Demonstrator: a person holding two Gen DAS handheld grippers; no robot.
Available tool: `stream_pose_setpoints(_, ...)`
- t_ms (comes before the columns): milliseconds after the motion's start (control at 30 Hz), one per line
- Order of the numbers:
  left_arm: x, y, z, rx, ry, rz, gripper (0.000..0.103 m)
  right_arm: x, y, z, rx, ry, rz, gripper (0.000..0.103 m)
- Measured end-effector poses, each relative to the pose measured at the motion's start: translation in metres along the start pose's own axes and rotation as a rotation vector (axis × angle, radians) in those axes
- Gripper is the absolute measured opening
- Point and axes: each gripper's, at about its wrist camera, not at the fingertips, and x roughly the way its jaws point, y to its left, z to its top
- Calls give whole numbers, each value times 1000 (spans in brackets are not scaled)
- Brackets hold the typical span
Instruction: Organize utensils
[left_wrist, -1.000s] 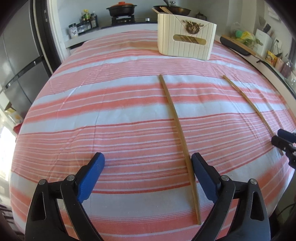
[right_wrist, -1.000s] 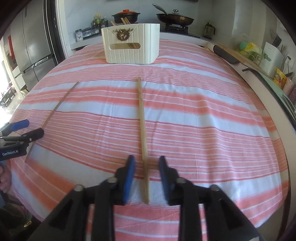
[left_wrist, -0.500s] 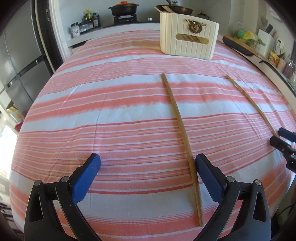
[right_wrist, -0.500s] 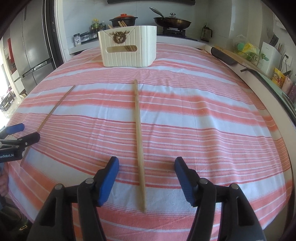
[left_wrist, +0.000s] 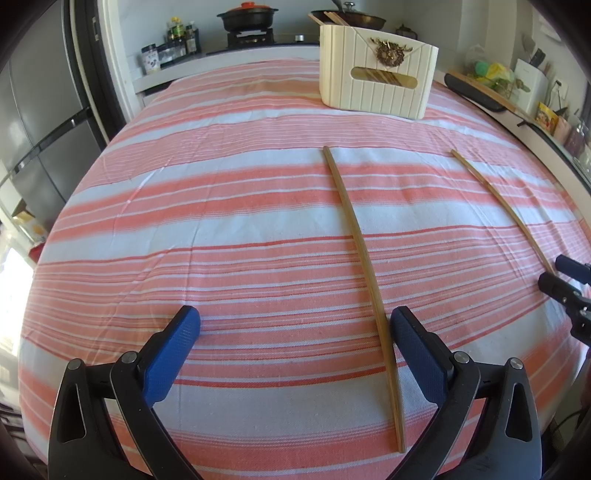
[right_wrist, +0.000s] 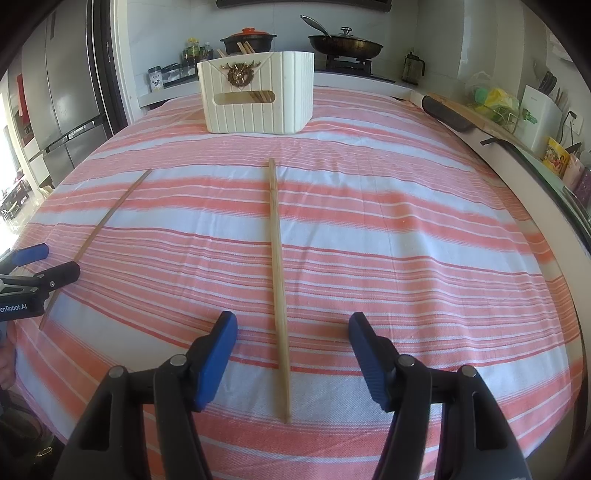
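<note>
A surface covered by a coral-and-white striped cloth (left_wrist: 229, 206) carries two long, thin bamboo chopsticks lying flat and well apart, both running from near to far. In the left wrist view, the left hand-held gripper (left_wrist: 295, 325) hangs above the near part of the cloth with its blue-padded jaws spread wide and nothing pressed between them; the left bamboo chopstick (left_wrist: 364, 258) passes just inside the right-hand pad, and whether it touches that pad cannot be told. In the right wrist view, the right hand-held gripper (right_wrist: 293, 326) stands with its jaws moderately wide, and the right bamboo chopstick (right_wrist: 277, 266) lies on the cloth in the gap between the pads, touched by neither. Each gripper also shows at the edge of the other's view, close to the near end of its own chopstick. At the far side of the surface stands a cream ribbed plastic utensil basket (right_wrist: 258, 99) with a slot handle and a gold wreath-shaped ornament (right_wrist: 240, 75) on its front; more chopsticks lean inside it, their tips rising above the rim and their shafts showing through the slot. Beyond the surface, a black pot with an orange lid (right_wrist: 249, 38) and a dark lidded frying pan (right_wrist: 345, 46) sit on a stove, and a grey refrigerator (right_wrist: 62, 92) stands at the far left.
</note>
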Motion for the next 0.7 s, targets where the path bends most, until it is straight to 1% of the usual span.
stream_pose_setpoints(67,1,1,6,9,31,-25,102,1,-1,4,-6,26,10,64)
stream_pose_setpoints(167,5,0,25,46,54,-84,101,6,-7,19,-27,104,60,64)
stream_pose_setpoints(267,16,-7,53,118,68,-108,100,20,-13,43,-54,157,98,64)
stream_pose_setpoints(333,29,-11,72,162,90,-97,88,37,-11,62,-99,205,131,64)
stream_pose_setpoints(367,37,-13,82,173,108,-101,86,45,-10,71,-120,219,133,64)
stream_pose_setpoints(400,44,-13,90,175,128,-108,81,53,-6,81,-144,223,129,64)
stream_pose_setpoints(433,52,-13,97,171,151,-117,74,62,-3,92,-164,226,131,61)
stream_pose_setpoints(467,59,-12,103,167,169,-120,72,70,0,102,-175,228,133,55)
stream_pose_setpoints(500,63,-13,110,164,169,-118,67,78,3,113,-176,227,133,52)
stream_pose_setpoints(533,66,-14,115,165,169,-116,49,85,5,123,-172,223,139,44)
stream_pose_setpoints(567,68,-15,120,169,165,-114,38,92,7,132,-164,220,148,25)
stream_pose_setpoints(600,69,-16,124,168,166,-124,7,98,8,140,-151,223,157,13)
stream_pose_setpoints(633,70,-16,126,154,173,-147,4,103,8,147,-127,232,174,7)
stream_pose_setpoints(667,69,-15,128,140,169,-162,4,105,7,151,-103,231,187,7)
stream_pose_setpoints(700,66,-15,130,136,152,-162,4,103,6,155,-87,222,198,7)
